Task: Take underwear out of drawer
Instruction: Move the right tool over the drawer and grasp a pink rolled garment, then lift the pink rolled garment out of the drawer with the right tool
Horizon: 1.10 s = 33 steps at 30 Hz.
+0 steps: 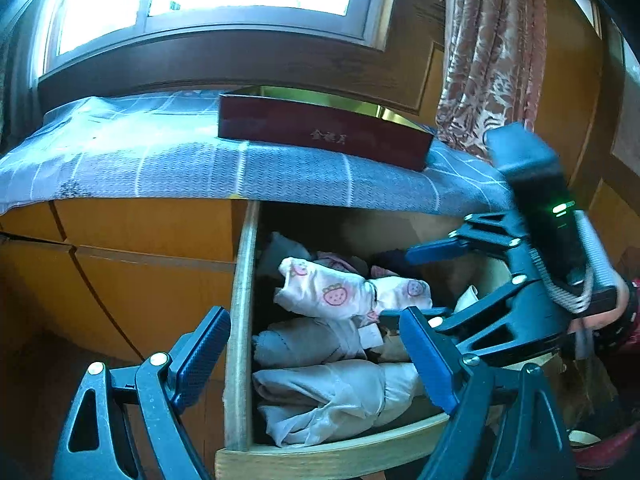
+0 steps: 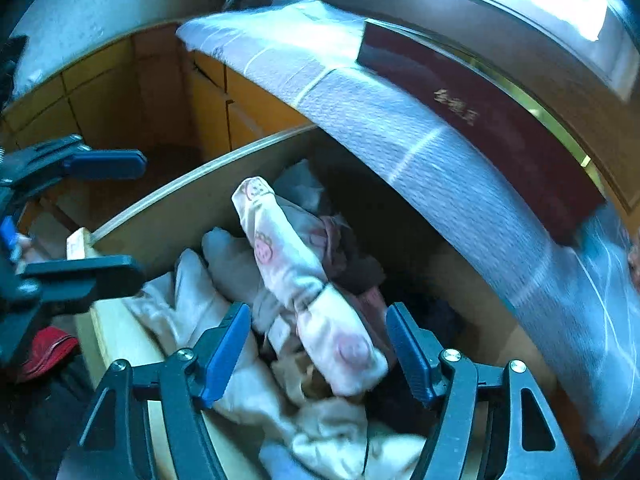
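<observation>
- The drawer [image 1: 240, 320] is pulled out of an orange wood chest, its pale raw-wood walls thin and square-edged; the chest top above it carries a grey grid-pattern cloth [image 1: 160, 160] with a dimpled weave, and on that a glossy dark red box [image 1: 320, 128].
- Inside the drawer lie soft rolled bundles: two plain pale grey rolls [image 1: 320, 392] toward the drawer front, smooth and slightly shiny, and behind them the pink underwear [image 2: 296, 264], a limp cotton roll printed with strawberry faces. Darker crumpled garments [image 2: 348, 268] sit just behind it.
- The right gripper [image 2: 320, 352] points steeply down into the drawer, its ribbed blue pads [image 2: 224, 356] on either side of the pink underwear. The jaws are part-closed but released: gaps show on both sides, nothing grasped.
- The left gripper [image 1: 316, 360] hovers over the drawer's front left corner, jaws wide and empty, one pad outside the drawer wall.
- Risks, in my judgement: the roll is loose fabric, so a shallow pinch could catch only an outer layer and unroll it; the dark garments touching it may be dragged up too; the left gripper's pads could knock the drawer's thin wall.
</observation>
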Tool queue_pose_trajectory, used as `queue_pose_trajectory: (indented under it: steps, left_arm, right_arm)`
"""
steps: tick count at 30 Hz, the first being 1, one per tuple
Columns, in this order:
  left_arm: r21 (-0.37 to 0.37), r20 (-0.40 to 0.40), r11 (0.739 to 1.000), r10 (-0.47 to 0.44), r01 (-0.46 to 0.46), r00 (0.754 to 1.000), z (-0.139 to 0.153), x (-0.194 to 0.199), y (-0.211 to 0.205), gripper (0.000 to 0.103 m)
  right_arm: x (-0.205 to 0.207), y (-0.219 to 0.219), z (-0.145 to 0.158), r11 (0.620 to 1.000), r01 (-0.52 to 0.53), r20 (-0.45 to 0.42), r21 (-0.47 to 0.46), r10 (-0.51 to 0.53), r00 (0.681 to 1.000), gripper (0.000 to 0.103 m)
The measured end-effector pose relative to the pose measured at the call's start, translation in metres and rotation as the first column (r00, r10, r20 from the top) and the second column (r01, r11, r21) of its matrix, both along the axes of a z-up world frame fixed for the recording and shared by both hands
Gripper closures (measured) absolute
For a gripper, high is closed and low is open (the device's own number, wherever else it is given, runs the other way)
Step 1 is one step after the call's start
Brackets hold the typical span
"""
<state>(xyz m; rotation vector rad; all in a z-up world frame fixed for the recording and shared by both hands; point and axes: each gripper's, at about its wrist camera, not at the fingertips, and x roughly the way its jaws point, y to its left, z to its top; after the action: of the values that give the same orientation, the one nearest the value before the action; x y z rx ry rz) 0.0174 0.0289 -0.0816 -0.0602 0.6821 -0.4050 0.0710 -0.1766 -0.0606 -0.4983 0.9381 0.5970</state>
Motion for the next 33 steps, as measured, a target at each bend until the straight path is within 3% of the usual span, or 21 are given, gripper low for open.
queue_pose_trajectory:
  steps: [10, 16, 25, 33]
  left_arm:
    - [-0.024, -0.014, 0.999, 0.031, -0.032, 0.999, -0.003, 0.001, 0.013, 0.015]
    - [-0.03, -0.017, 0.999, 0.037, -0.038, 0.999, -0.004, 0.001, 0.016, 0.015]
    - [-0.03, -0.027, 0.999, 0.031, -0.032, 0.999, -0.005, 0.004, 0.013, 0.015]
    - [0.004, -0.021, 1.0, 0.009, -0.009, 1.0, -0.001, 0.008, 0.001, 0.015]
  right_arm:
    - [0.025, 0.029, -0.026, 0.997, -0.014, -0.046, -0.077, 0.011, 0.999, 0.038]
    - [0.032, 0.032, -0.038, 0.998, -0.003, -0.097, -0.065, -0.003, 0.995, 0.049]
    - [0.028, 0.001, -0.026, 0.996, 0.068, -0.14, 0.065, -0.058, 0.988, 0.053]
    - [0.018, -0.042, -0.006, 0.964, 0.172, -0.153, 0.201, -0.143, 0.978, 0.055]
